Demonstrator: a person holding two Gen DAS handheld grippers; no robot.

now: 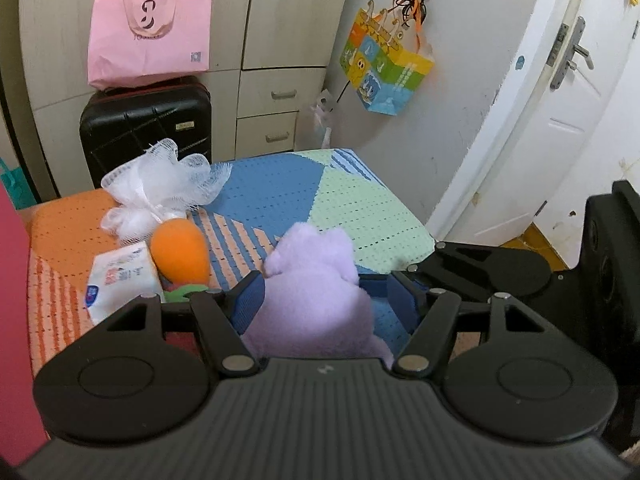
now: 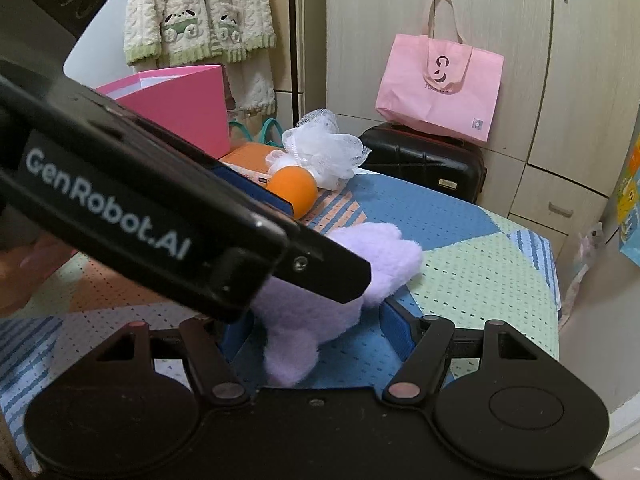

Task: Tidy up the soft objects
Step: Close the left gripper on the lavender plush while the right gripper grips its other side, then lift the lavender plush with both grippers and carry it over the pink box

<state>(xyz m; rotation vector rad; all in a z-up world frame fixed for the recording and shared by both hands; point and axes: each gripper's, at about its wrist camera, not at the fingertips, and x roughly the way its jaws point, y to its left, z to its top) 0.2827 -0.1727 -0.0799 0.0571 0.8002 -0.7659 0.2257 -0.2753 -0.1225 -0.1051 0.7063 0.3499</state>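
A purple plush toy lies on the patterned table mat, between the wide-spread fingers of my left gripper. In the right wrist view the same plush toy also sits between the spread fingers of my right gripper, with the left gripper's black body crossing over it. Neither gripper squeezes it. An orange carrot plush, a white mesh bath pouf and a tissue pack lie at the left. The carrot and pouf show further back.
A pink box stands at the table's far left. A black suitcase with a pink bag on top stands behind the table, before beige cabinets. A colourful bag hangs on the wall; a white door is right.
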